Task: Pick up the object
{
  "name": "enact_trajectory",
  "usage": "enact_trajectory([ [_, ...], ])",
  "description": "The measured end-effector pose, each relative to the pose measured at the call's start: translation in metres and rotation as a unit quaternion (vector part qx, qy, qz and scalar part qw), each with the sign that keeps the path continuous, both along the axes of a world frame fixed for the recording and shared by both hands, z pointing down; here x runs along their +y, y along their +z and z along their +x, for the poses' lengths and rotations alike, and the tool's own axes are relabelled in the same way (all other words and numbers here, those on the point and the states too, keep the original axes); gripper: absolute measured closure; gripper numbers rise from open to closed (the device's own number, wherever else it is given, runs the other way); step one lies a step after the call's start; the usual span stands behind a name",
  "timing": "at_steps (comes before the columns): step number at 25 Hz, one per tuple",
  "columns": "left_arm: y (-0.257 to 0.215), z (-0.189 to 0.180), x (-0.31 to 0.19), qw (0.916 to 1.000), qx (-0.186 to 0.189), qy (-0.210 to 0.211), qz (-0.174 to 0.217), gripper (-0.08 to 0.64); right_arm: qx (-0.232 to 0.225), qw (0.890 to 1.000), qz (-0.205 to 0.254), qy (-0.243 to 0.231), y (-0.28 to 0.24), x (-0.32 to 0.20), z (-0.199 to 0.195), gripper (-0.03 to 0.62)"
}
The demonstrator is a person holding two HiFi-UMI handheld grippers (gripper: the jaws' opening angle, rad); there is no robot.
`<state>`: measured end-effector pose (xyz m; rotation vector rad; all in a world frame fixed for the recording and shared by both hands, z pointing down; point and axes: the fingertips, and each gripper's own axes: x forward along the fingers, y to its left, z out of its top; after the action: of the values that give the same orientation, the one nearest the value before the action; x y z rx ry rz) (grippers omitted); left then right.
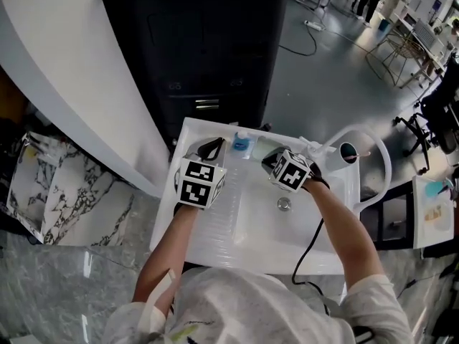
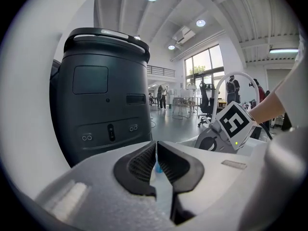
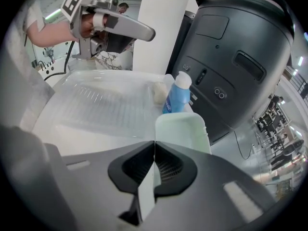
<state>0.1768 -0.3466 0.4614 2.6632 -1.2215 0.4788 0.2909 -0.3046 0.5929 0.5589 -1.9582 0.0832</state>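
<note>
Head view: a pale green translucent plastic tub (image 1: 262,147) sits at twelve o'clock by the far rim of a white moulded sink (image 1: 215,235). A blue bottle with white cap (image 1: 242,144) stands at its nine o'clock. The right hand-held gripper (image 1: 267,161) meets the tub.

Left gripper view: the left hand-held gripper (image 2: 156,160) has its jaws together, empty.

Right gripper view: jaws clamped on the tub's thin near wall.

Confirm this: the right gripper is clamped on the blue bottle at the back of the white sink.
No. The right gripper is clamped on the pale green tub at the back of the white sink; the blue bottle stands free beyond it, as the right gripper view shows.
</note>
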Motion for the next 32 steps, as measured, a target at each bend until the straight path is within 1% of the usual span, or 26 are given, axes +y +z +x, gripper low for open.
enact_trajectory([
  [3, -0.006, 0.002, 0.000, 0.9999, -0.001, 0.012, 0.004, 0.548, -0.011, 1.000, 0.012, 0.015, -0.012, -0.001, -0.002, 0.583],
  [6, -0.011, 0.003, 0.001, 0.9996, -0.006, 0.025, 0.007, 0.548, -0.029, 0.999, 0.030, 0.029, -0.028, -0.004, -0.007, 0.583],
  [9, -0.019, 0.002, 0.001, 0.9993, -0.008, 0.035, 0.013, 0.548, -0.046, 0.997, 0.040, 0.050, -0.040, -0.007, -0.010, 0.583],
  [13, -0.027, 0.001, 0.004, 0.9986, -0.011, 0.048, 0.019, 0.548, -0.054, 0.995, 0.047, 0.075, -0.054, -0.006, -0.014, 0.583],
  [15, -0.031, 0.000, 0.006, 0.9981, -0.012, 0.056, 0.024, 0.548, -0.063, 0.992, 0.061, 0.085, -0.061, -0.008, -0.016, 0.583],
  [18, -0.035, -0.003, 0.008, 0.9974, -0.012, 0.065, 0.028, 0.548, -0.082, 0.988, 0.085, 0.103, -0.074, -0.014, -0.020, 0.583],
  [23, -0.043, -0.014, 0.011, 0.9967, -0.010, 0.073, 0.033, 0.548, -0.104, 0.981, 0.105, 0.127, -0.100, -0.012, -0.032, 0.583],
  [29, -0.054, -0.027, 0.016, 0.9964, 0.003, 0.075, 0.041, 0.548, -0.142, 0.967, 0.148, 0.149, -0.137, -0.008, -0.053, 0.583],
  [32, -0.059, -0.036, 0.017, 0.9963, 0.006, 0.073, 0.045, 0.548, -0.161, 0.959, 0.169, 0.161, -0.155, -0.006, -0.064, 0.583],
])
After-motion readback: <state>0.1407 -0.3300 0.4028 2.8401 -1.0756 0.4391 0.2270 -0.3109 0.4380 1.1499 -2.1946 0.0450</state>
